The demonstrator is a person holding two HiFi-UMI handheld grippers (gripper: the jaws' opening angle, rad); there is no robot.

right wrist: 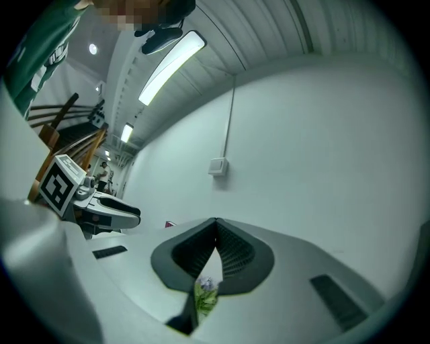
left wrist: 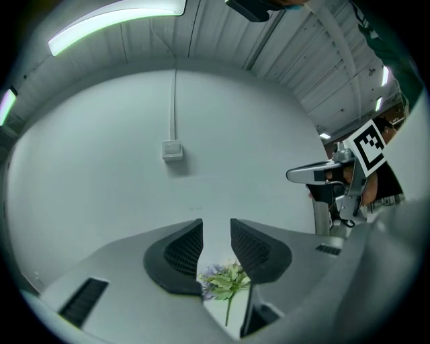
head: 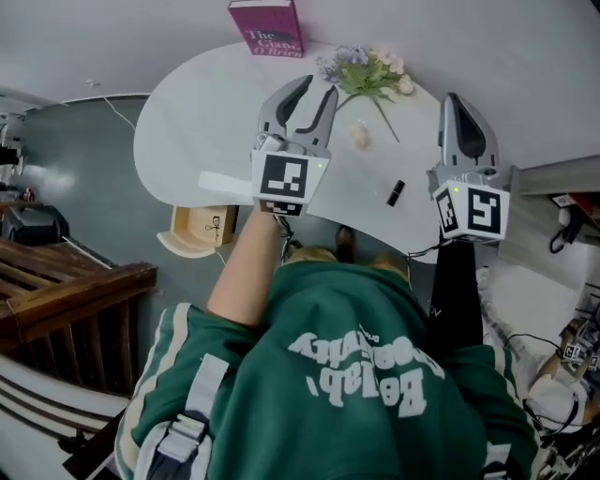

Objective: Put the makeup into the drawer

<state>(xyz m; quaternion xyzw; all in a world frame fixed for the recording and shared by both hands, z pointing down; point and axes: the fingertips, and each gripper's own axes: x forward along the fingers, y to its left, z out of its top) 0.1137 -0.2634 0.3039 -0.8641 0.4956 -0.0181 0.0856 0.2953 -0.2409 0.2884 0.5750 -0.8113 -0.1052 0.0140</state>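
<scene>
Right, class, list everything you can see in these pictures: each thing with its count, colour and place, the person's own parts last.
table: one, white, rounded, beneath both grippers.
book: one, magenta, at the table's far edge.
flower bunch: one, purple and cream with green stems, lying on the table's far part.
small pale object: one, cream, on the table beside the flower stem; too small to identify.
makeup stick: one, black, on the table between the grippers.
wooden box: one, light wood, below the table's near edge.
wooden rail: one, dark brown, at the left.
left gripper: one, grey, jaws apart, empty.
right gripper: one, grey, jaws together, empty.
sweatshirt: one, green with white lettering, on the person.
</scene>
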